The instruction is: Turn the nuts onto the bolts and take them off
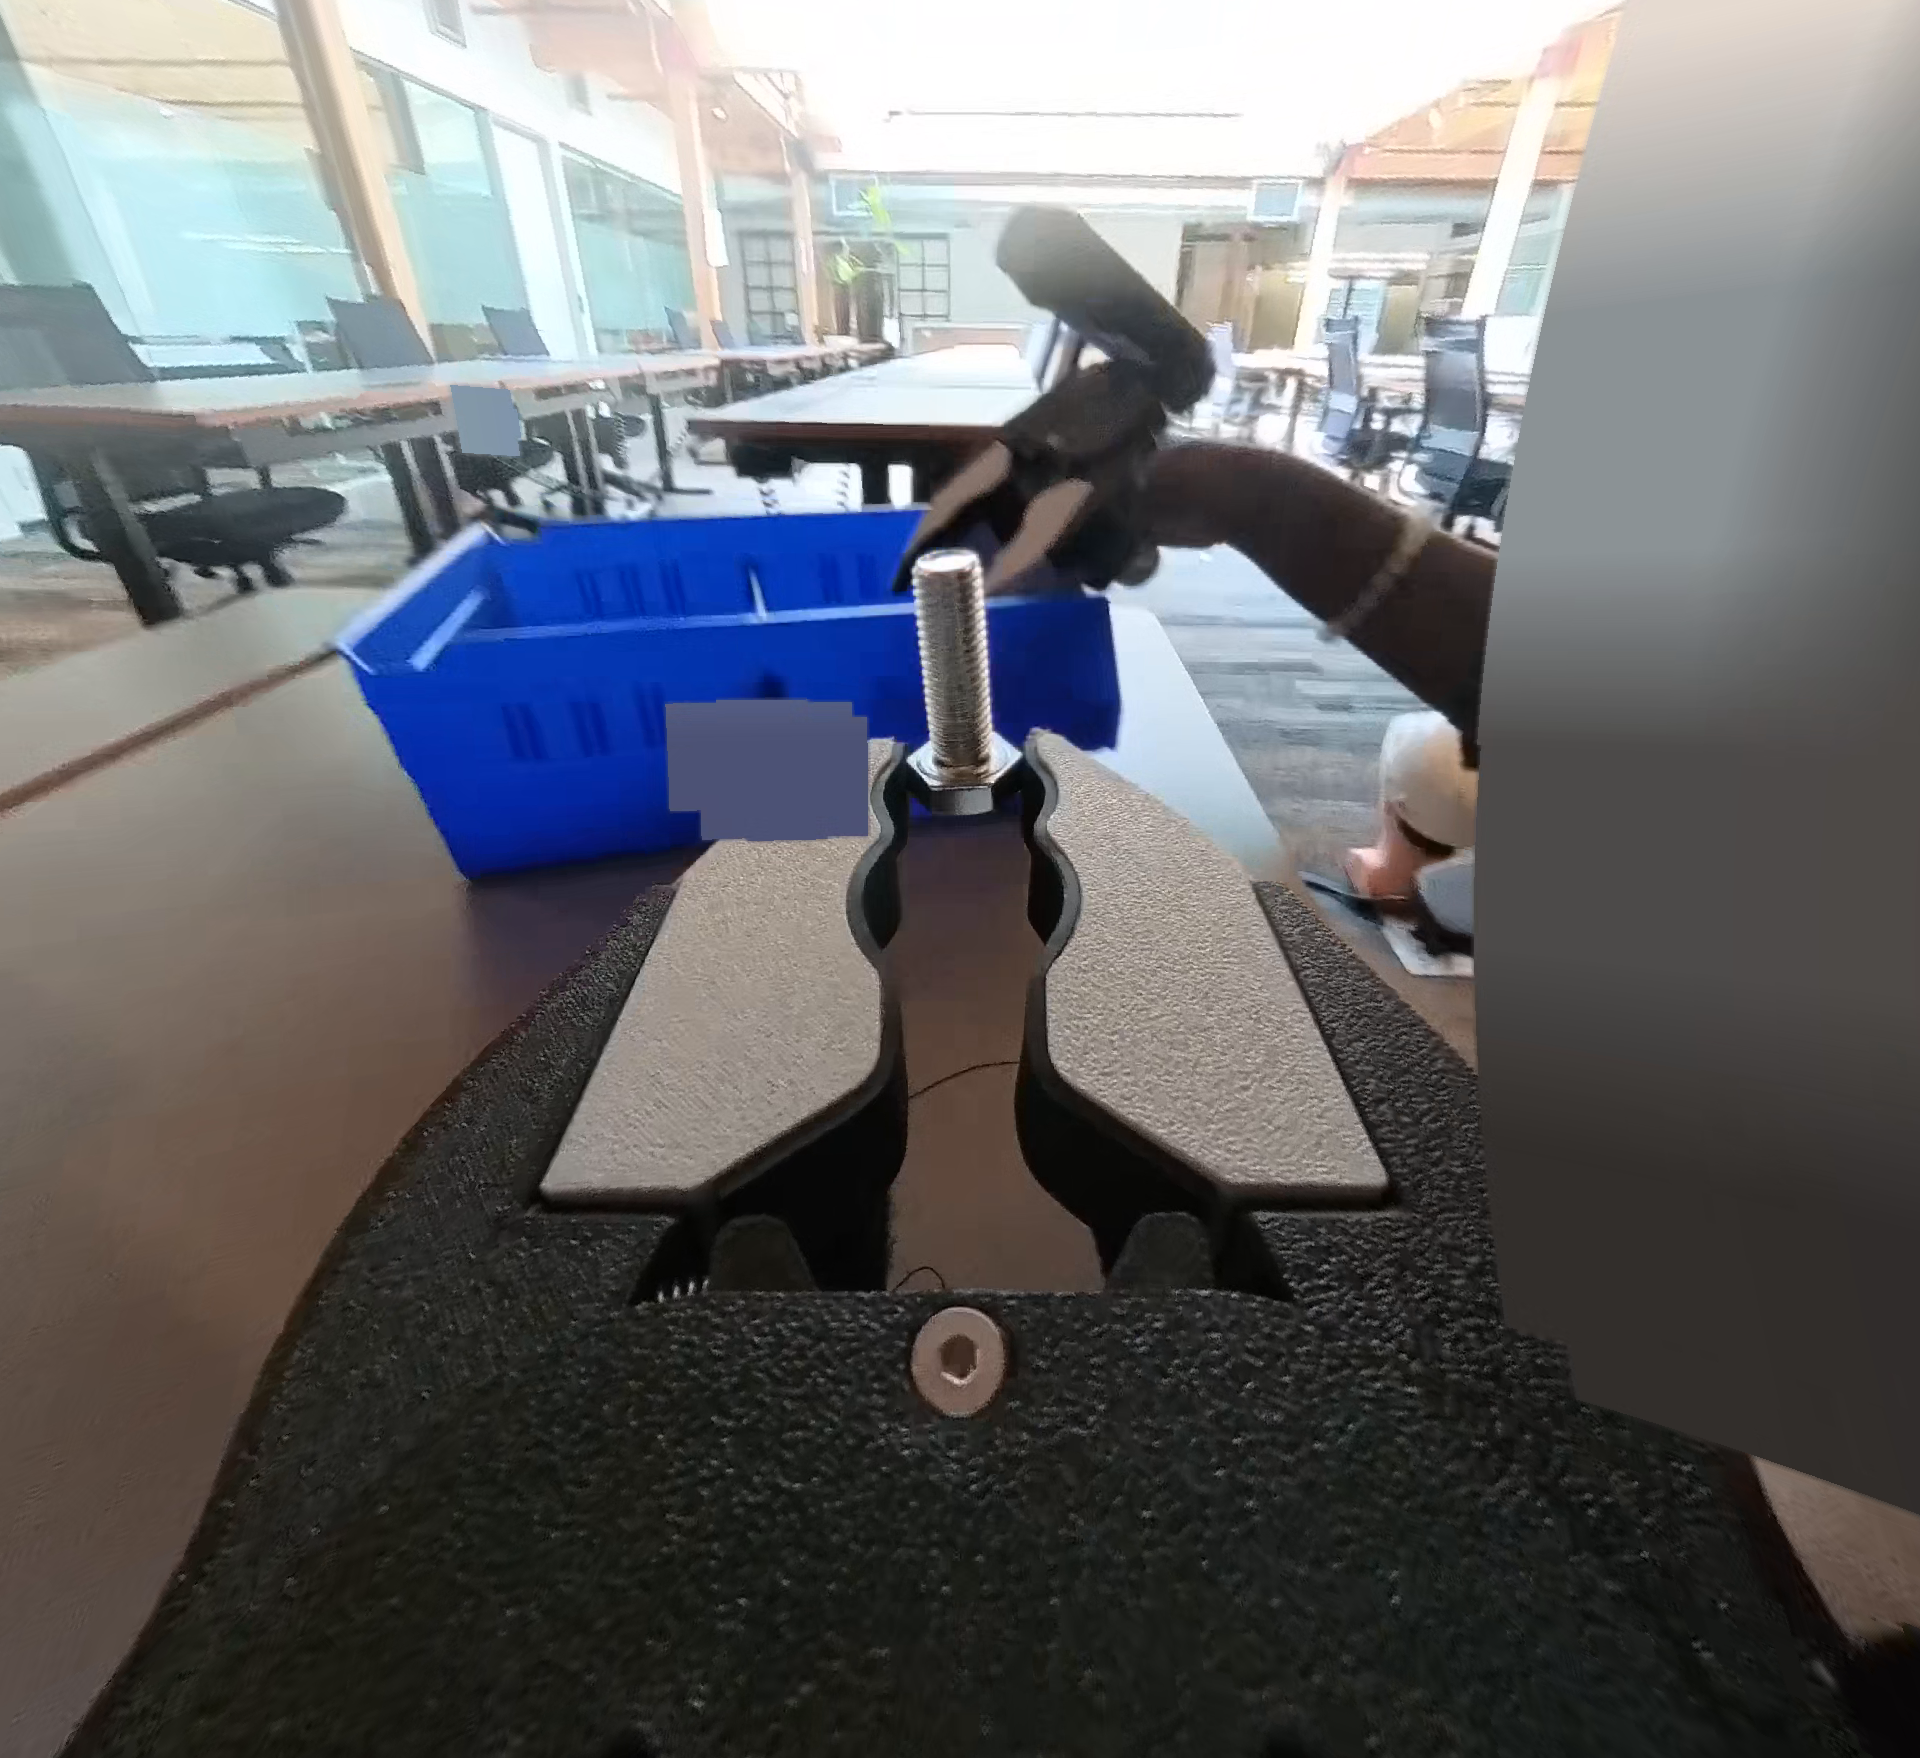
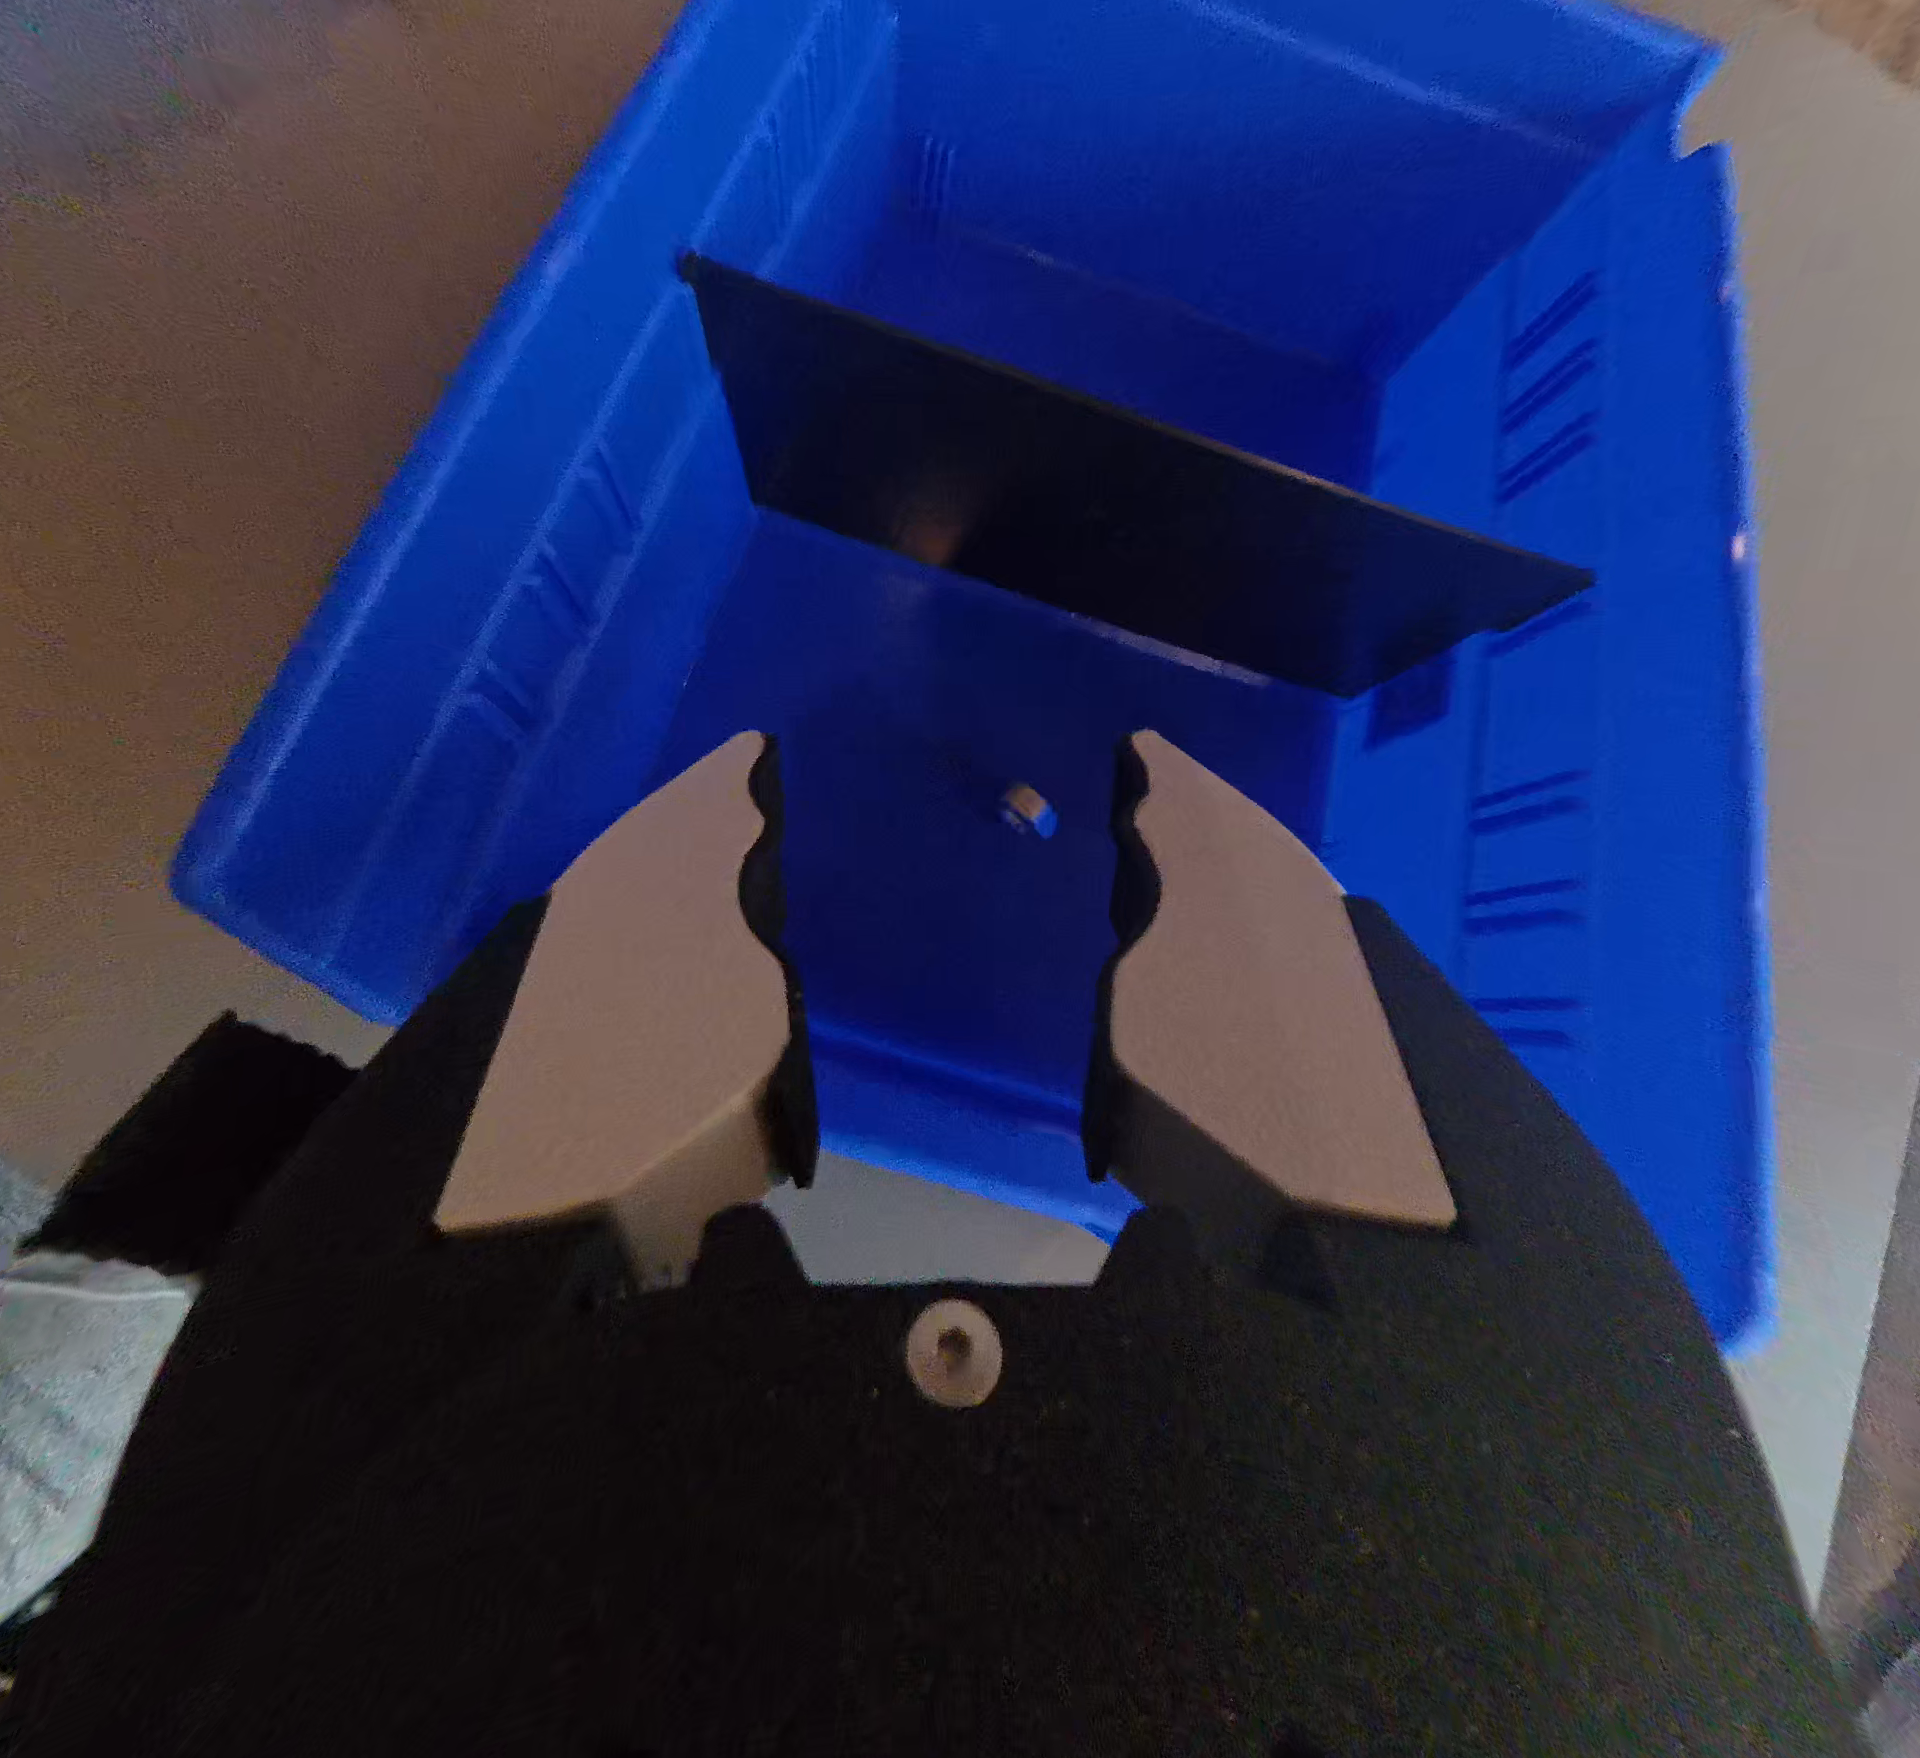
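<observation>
Left wrist view: left tongs (image 1: 961, 778) clenched on the hex head of the bolt (image 1: 951, 669), centre of frame, shank upright w/ bare thread, no nut on it. Blue bin (image 1: 582, 700) sits on the counter (image 1: 208, 981) just behind. Right tongs (image 1: 961, 529) show upper right of centre, tips pointing down into the bin, apart w/ nothing between them.

Right wrist view: right tongs (image 2: 945, 763) released, over the bin's near compartment, in front of the black divider (image 2: 1091, 482). One small nut (image 2: 1027, 813) lies on the bin floor, centre frame, between the tips but below them.

Step, I'd judge: fetching a nut. Next move needs lowering, closing on the flats, then lining up w/ the bolt tip.

Hard to make out: far compartment is dim, contents unclear; nut is blurred.
</observation>
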### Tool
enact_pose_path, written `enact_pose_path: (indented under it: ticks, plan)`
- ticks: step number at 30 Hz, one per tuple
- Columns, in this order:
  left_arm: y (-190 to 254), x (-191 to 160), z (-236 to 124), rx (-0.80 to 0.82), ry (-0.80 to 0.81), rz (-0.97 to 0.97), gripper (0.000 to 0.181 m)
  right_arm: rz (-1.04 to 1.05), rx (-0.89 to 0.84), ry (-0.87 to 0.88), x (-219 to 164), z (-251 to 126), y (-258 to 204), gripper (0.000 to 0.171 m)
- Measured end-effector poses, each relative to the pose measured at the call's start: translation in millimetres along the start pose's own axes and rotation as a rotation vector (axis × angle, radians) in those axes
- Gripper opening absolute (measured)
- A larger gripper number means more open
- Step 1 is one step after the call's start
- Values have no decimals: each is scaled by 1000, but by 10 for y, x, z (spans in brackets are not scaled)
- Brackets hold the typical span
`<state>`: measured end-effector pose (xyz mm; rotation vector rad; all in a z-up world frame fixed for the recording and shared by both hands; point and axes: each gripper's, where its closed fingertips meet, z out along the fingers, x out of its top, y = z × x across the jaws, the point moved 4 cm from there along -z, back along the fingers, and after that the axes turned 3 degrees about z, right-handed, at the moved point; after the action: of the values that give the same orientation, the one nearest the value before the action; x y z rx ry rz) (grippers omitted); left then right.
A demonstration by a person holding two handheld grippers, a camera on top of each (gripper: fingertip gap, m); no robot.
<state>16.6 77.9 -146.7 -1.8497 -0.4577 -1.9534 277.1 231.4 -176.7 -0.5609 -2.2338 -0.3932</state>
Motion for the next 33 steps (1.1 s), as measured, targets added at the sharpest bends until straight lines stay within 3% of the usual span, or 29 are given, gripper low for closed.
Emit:
enact_pose_path:
  ticks: [7,15,22,33]
  plan:
    - [-331,599,438,65,-84,120,20,9,-7,97,33,-174,-68,57]
    - [-732,767,1275,-3,-464,150,20,-15,4,98,-106,-299,-177,57]
    - [-1091,571,1996,-87,-892,154,20,-12,9,134,-120,-362,-213,56]
    - [-1390,-392,2627,-93,-1519,24,21,3,-36,197,-63,-612,-135,54]
